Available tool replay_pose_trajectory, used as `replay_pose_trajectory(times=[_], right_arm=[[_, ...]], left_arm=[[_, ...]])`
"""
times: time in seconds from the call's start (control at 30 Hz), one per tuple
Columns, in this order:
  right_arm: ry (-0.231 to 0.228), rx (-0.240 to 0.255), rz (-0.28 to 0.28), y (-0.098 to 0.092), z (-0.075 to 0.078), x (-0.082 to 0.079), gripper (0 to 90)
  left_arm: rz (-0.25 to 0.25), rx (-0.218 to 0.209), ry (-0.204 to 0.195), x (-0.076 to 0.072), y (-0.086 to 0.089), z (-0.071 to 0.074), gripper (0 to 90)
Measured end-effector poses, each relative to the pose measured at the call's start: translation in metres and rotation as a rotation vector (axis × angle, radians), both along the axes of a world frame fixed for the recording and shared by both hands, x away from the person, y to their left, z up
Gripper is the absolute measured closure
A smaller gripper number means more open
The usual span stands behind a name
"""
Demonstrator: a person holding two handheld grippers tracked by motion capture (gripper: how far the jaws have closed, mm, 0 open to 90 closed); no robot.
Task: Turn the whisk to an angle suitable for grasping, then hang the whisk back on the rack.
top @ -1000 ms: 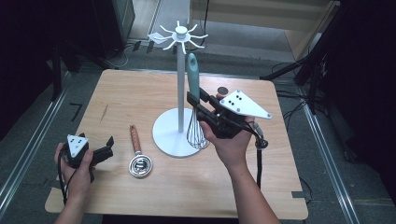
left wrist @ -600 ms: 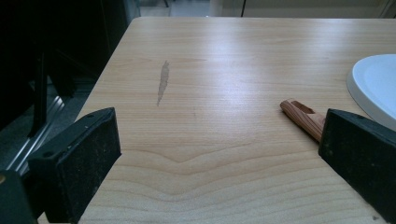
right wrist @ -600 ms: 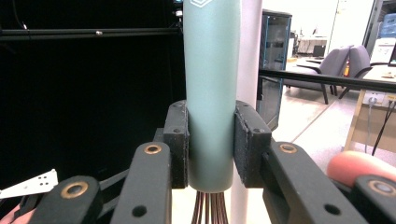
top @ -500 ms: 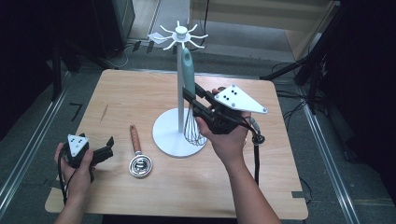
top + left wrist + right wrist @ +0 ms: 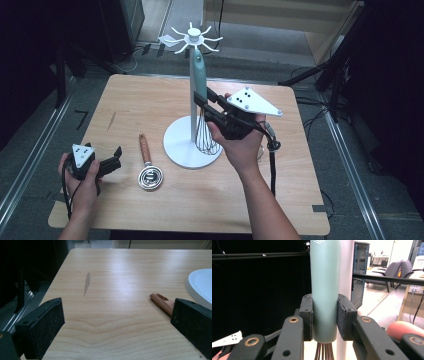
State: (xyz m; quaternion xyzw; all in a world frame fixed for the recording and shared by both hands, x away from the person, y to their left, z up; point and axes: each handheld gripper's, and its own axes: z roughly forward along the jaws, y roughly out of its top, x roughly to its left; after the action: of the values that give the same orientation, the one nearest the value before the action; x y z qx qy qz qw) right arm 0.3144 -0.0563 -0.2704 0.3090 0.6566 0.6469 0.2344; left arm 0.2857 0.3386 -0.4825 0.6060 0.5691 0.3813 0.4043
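Observation:
A whisk with a teal handle (image 5: 200, 76) and dark wire loops (image 5: 205, 137) stands upright against the white hook stand's pole (image 5: 192, 95). My right gripper (image 5: 206, 106) is shut on the lower end of that handle (image 5: 325, 290), the pads (image 5: 307, 317) pressing both sides. The handle's top reaches up near the stand's hooked crown (image 5: 193, 36). A wooden-handled strainer (image 5: 148, 165) lies on the table left of the stand's round base (image 5: 177, 145). My left gripper (image 5: 116, 159) rests open low at the table's front left, its jaws spread wide, with the strainer's wooden handle tip (image 5: 161, 302) between them farther off.
The wooden table (image 5: 150, 110) has dark floor and metal rails around it. The stand's white base (image 5: 200, 286) shows at the right of the left gripper view. A cable (image 5: 272, 160) trails from the right gripper.
My right gripper has lifted the whisk higher along the stand's pole, bringing the handle top closer to the hooks. The left gripper has stayed put.

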Motion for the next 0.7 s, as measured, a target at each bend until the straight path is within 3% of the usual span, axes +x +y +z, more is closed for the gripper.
replay_pose_trajectory(times=[0.17, 0.37, 0.43, 0.7], right_arm=[[0.011, 0.021, 0.013, -0.002, 0.0, 0.001, 69.6], [0.006, 0.034, 0.013, -0.004, 0.003, 0.0, 55.2], [-0.006, 0.041, 0.014, -0.006, 0.004, 0.0, 54.3], [-0.028, 0.058, -0.03, -0.019, 0.013, 0.007, 73.9]], left_arm=[[0.003, -0.003, -0.002, -0.001, 0.001, 0.0, 0.0], [0.002, -0.001, 0.001, 0.0, 0.001, 0.0, 0.0], [0.001, -0.005, -0.002, 0.0, 0.001, 0.0, 0.0], [0.002, 0.004, -0.001, -0.001, 0.0, 0.0, 0.0]])
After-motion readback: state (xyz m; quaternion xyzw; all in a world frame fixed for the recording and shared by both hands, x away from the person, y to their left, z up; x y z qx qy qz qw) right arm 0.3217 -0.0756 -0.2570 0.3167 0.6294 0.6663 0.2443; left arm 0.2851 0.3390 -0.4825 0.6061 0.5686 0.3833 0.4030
